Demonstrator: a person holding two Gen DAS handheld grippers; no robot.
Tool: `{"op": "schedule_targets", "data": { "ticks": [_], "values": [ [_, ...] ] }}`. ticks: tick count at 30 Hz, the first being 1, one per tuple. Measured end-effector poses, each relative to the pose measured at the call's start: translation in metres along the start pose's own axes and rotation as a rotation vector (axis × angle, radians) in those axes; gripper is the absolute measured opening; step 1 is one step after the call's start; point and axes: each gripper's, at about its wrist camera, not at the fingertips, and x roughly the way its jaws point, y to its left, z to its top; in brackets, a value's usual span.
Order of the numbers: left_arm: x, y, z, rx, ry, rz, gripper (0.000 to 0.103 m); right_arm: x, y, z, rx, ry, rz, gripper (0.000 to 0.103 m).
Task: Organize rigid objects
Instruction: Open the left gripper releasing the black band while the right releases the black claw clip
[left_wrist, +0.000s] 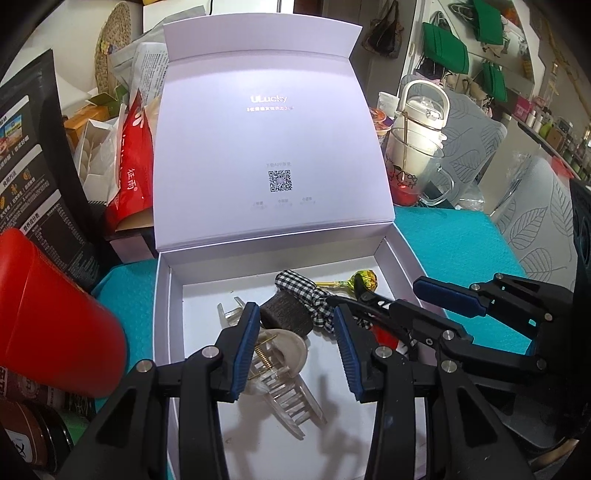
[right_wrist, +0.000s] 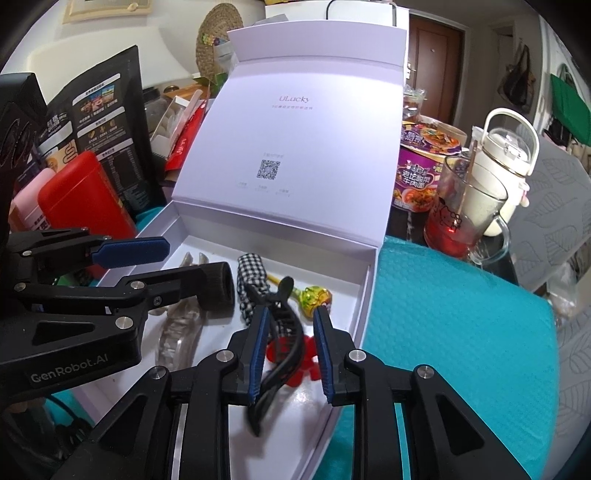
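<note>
The black hair clip (right_wrist: 280, 332) sat between your right hand-held gripper's (right_wrist: 290, 350) slightly parted pads; your left hand-held gripper (left_wrist: 295, 347) stood empty, jaws narrow.

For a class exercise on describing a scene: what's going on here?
A person holding a gripper in each hand is tidying small items into an open white box. The right gripper is over the box with a black hair clip between its fingers, resting against one and clear of the other. The left gripper hovers open above a clear hair clip. A lollipop and a gingham hair tie already lie inside.
</note>
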Motion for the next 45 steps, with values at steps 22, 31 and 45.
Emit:
{"op": "schedule_targets", "data": {
  "ticks": [22,31,45],
  "values": [
    [-0.047,0.002,0.005,-0.004,-0.102,0.039,0.041,-0.032,0.011,0.006,-0.027,-0.063,-0.007,0.027],
    [-0.068,-0.007,0.004,-0.017,-0.126,0.022,0.041,-0.057,0.010,0.005,0.003,-0.098,-0.009,0.043],
    [-0.117,-0.027,-0.010,-0.014,-0.164,0.068,0.045,-0.129,0.015,-0.012,-0.009,-0.175,-0.084,0.056]
  ]
}}
